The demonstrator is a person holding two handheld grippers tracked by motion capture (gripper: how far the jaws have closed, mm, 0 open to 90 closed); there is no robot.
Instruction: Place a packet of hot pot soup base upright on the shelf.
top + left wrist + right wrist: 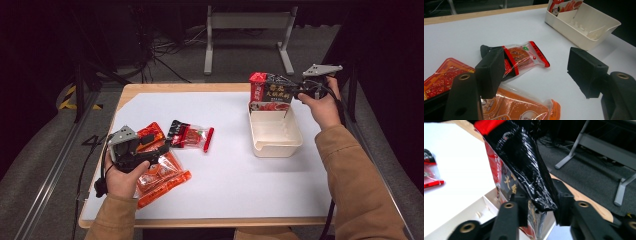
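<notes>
The black snack bag [524,167] looks light, crinkly and slippery; the right gripper [540,210] stands around its edge, jaws loosened; the left gripper [536,72] gapes empty.

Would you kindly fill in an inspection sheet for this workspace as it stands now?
Surface: white sheet on a wood-edged table.
Job's things: black-and-red packet stands upright in the far end of the cream bin; the rest of the bin is bare.
Clutter: clear red-trimmed packet lies mid-table; orange packets lie under the left hand.
Grippers: right gripper has its jaws either side of the black packet's edge, grip unclear; left gripper is open above the orange packets, holding nothing.
Cables: one trails from each gripper; loose cables on the floor.
Surroundings: grey metal frame beyond the table, dark carpet, yellow-black floor tape.
</notes>
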